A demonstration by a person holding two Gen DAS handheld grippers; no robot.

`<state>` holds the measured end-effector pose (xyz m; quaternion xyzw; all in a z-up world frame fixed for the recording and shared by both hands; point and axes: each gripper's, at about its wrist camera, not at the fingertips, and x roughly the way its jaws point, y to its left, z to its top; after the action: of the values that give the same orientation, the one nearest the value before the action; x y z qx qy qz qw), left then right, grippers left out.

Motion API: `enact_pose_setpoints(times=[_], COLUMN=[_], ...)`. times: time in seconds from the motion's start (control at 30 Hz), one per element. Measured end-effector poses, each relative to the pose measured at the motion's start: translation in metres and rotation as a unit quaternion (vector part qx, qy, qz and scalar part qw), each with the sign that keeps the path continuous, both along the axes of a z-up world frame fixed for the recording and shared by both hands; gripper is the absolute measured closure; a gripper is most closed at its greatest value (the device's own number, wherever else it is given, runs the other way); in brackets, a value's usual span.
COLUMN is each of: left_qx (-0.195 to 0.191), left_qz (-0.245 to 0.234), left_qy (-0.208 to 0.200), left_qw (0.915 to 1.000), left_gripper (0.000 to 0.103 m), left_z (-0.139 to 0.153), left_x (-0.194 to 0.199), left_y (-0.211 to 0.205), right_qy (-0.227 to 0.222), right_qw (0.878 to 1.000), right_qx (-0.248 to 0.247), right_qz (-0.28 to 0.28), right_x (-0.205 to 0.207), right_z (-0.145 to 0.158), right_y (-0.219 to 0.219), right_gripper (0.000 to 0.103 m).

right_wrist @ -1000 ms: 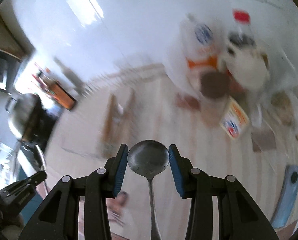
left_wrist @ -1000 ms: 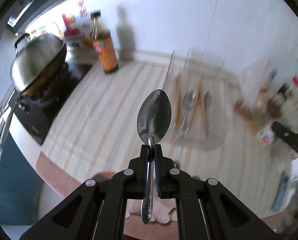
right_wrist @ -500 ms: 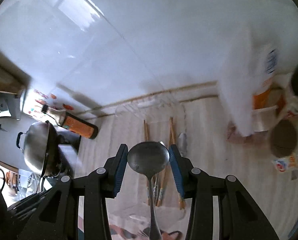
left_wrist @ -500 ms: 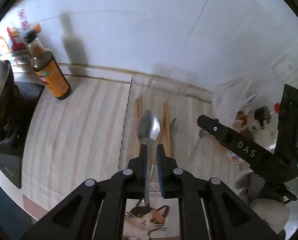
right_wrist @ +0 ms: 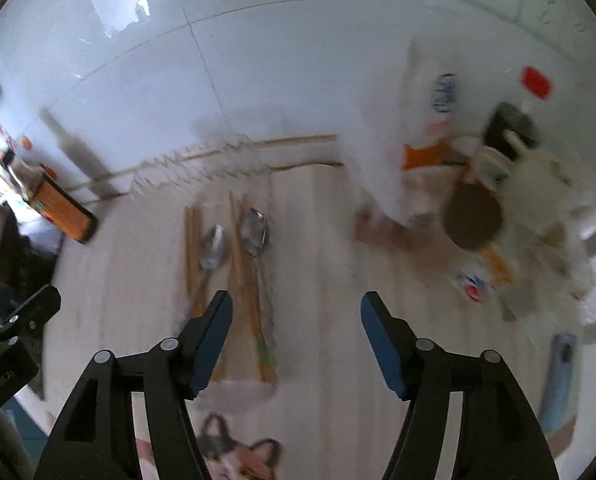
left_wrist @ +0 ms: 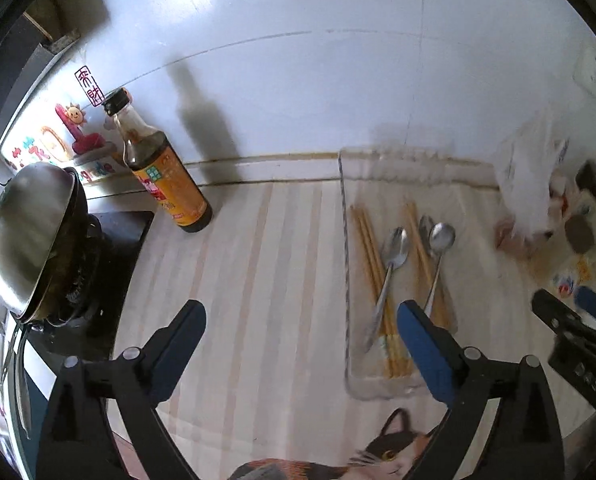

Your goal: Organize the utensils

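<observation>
Striped pale countertop (left_wrist: 257, 264) runs under both my tools. On it sits a clear tray (left_wrist: 348, 264) holding wooden chopsticks (left_wrist: 372, 264) and metal spoons (left_wrist: 394, 256), lying side by side. Left of the tray stands a brown sauce bottle (left_wrist: 165, 176). My left gripper (left_wrist: 302, 320) gapes wide and empty; my right gripper (right_wrist: 295, 312) is likewise spread wide, gripping nothing.
</observation>
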<state>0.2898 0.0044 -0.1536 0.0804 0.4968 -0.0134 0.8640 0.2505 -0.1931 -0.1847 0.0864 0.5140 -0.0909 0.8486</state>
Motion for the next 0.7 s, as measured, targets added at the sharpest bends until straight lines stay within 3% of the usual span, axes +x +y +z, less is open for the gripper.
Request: enact_pose_setpoints(times=[0.17, 0.4, 0.7], left_qx=[0.005, -0.013, -0.032], left_qz=[-0.012, -0.012, -0.009], left_qy=[-0.006, -0.026, -0.085], left_qw=[0.9999, 0.9995, 0.9958], left_gripper=[0.0, 0.0, 0.0], left_z=[-0.002, 0.018, 0.081], left_x=[-0.016, -0.05, -0.123], left_y=[0.003, 0.011, 0.026], right_qy=[-0.007, -0.04, -0.105], right_qw=[0.999, 0.995, 0.99], right_qx=[-0.045, -0.085, -0.091], right_qz=[-0.016, -0.025, -0.018], right_x=[-0.031, -0.072, -0.144], right_z=[0.004, 0.038, 0.101], right_y=[0.016, 0.024, 0.038], right_gripper=[0.002, 0.0, 0.0])
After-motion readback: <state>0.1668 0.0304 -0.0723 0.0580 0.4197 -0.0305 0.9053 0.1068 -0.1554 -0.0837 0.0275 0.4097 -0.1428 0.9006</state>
